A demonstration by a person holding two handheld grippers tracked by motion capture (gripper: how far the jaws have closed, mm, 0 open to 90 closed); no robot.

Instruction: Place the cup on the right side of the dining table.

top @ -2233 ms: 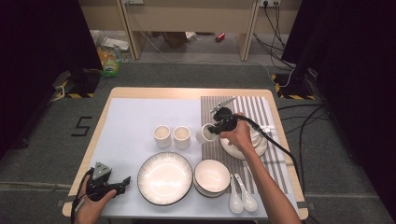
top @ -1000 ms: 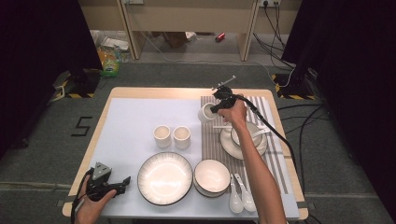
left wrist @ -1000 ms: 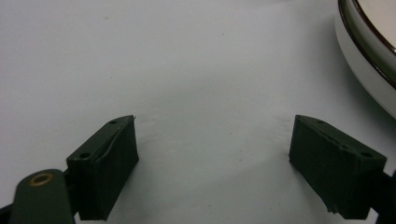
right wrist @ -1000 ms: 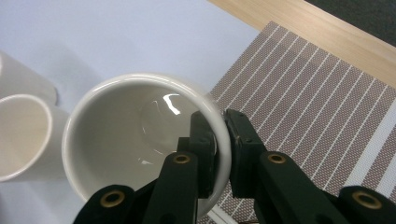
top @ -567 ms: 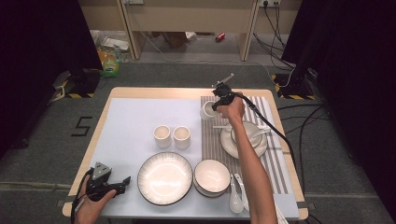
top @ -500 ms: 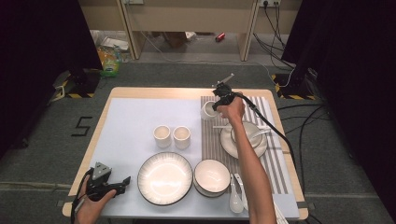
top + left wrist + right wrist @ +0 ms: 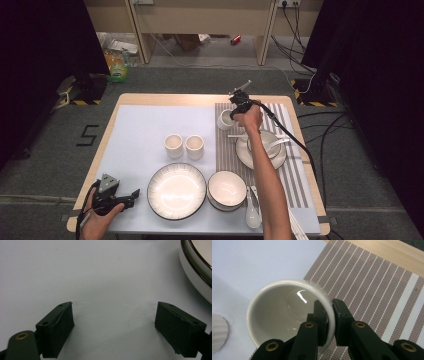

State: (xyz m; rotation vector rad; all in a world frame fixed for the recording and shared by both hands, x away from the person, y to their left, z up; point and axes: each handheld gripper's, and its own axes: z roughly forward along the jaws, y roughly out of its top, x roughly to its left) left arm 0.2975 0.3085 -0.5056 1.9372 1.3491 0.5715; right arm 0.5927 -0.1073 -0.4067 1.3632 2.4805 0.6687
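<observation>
right gripper [image 7: 329, 312]: jaws clamped on rim of white cup [image 7: 287, 315] (one inside, one outside) | cup: over left edge of striped placemat [image 7: 372, 285] | left gripper [image 7: 115, 322]: jaws apart, nothing between them

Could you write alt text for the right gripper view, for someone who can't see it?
The right gripper pinches the wall of a white cup, one jaw inside, one outside. The empty cup sits at the edge of a brown striped placemat.
</observation>
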